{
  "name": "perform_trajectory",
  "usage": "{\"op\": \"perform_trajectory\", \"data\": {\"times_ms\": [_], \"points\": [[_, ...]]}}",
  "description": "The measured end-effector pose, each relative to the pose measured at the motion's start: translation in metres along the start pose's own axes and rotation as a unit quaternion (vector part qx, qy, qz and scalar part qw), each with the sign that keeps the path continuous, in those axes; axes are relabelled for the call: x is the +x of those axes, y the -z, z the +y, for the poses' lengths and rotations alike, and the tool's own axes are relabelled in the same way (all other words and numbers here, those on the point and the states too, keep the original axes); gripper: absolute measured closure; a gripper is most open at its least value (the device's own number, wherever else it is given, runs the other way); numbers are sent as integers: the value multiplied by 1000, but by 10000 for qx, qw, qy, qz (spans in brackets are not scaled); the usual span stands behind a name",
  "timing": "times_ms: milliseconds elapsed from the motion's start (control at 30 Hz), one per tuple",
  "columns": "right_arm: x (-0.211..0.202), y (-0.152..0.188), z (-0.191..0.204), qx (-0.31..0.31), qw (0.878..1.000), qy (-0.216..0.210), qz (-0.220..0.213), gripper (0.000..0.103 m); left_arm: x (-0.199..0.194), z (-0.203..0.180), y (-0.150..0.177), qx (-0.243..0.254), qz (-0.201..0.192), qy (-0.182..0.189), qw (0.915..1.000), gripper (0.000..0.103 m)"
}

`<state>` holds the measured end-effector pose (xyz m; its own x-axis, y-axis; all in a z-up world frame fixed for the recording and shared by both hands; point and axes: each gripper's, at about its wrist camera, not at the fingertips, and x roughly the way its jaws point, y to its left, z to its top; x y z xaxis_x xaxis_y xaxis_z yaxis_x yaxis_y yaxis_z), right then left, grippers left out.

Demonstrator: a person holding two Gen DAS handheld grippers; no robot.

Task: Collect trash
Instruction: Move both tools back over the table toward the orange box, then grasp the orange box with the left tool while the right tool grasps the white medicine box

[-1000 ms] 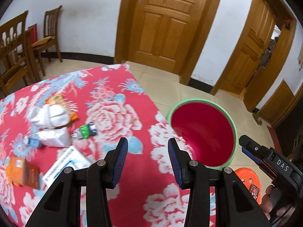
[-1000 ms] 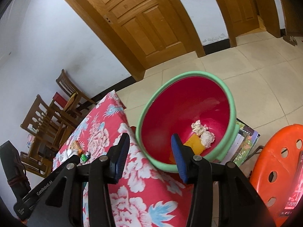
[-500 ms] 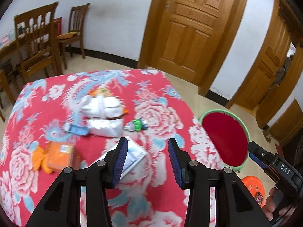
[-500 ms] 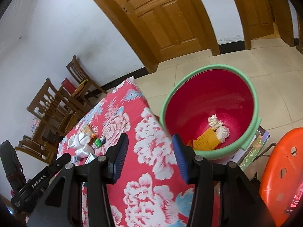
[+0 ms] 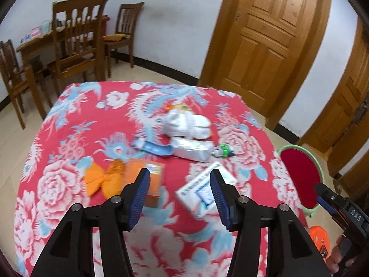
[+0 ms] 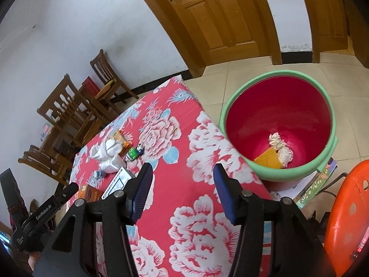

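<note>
Red floral-cloth table (image 5: 69, 184): near half bare; one red green-rimmed plastic bucket (image 6: 276, 115) past right edge. Left gripper (image 5: 180, 194), right gripper (image 6: 183, 191): jaws opening, empty.

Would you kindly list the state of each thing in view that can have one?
left gripper: jaws opening, nothing between them
right gripper: jaws opening, nothing between them
bin: upright, uncovered, some trash inside
crumpled tissue: in the bin
orange box: lying on the table
door: shut
</note>
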<state>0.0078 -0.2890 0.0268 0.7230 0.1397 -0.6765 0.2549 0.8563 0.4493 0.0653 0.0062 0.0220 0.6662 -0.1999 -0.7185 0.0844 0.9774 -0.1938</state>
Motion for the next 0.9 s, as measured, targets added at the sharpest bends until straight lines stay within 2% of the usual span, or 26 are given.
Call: {"op": "perform_trajectory", "data": {"times_ms": [400,733,833,900], "points": [[20,15,30,-343,9989,-11,314,45,23,31,12,-170,215,-372,9989,44],[37,28,51,-576,9967,-42,575,45,39,36,19,-170,298,-186,9992,45],[41,31,57,-633,9958,-73,651,45,40,39,18,-223,253,-133,9993,54],[45,33,61,-678,9953,-78,694,45,39,41,18,-282,213,-76,9993,54]]}}
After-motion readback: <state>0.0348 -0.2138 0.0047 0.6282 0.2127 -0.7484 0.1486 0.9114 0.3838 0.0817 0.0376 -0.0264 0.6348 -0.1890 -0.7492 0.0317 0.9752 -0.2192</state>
